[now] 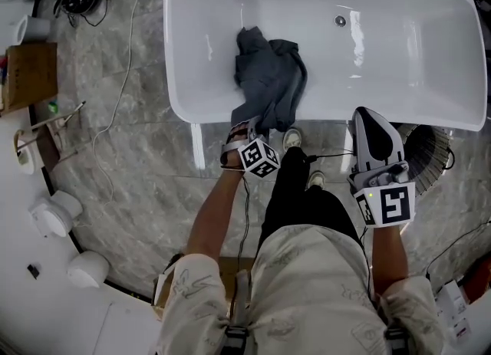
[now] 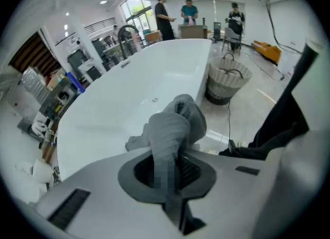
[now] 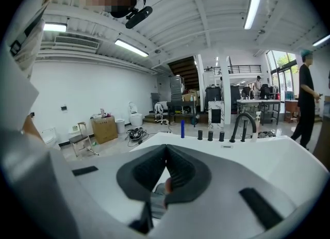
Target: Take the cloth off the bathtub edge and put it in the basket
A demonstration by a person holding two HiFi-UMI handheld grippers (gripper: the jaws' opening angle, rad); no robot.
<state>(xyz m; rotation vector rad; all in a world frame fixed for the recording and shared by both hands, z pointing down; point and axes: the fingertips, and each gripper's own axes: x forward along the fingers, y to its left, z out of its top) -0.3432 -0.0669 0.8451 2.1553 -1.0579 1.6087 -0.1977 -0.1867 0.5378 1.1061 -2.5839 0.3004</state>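
Observation:
A dark grey cloth point(image 1: 268, 77) hangs over the near rim of the white bathtub point(image 1: 184, 104), part inside and part down the outer wall. My left gripper point(image 1: 255, 126) points steeply down at the rim and is shut on the cloth's lower fold. In the left gripper view the cloth point(image 2: 172, 127) bunches up from between the jaws of that gripper point(image 2: 167, 156). My right gripper point(image 1: 367, 116) hovers to the right, by the tub's rim, away from the cloth. Its jaws point(image 3: 165, 149) meet at the tips, nothing held. The ribbed basket point(image 1: 430, 154) stands on the floor right of it, partly hidden.
The basket point(image 2: 227, 80) stands at the tub's far end in the left gripper view. A black tap point(image 3: 243, 125) rises from the tub rim. A cardboard box point(image 1: 31, 73), a cable point(image 1: 126, 54) and toilets point(image 1: 54, 214) lie left. People point(image 2: 188, 13) stand far off.

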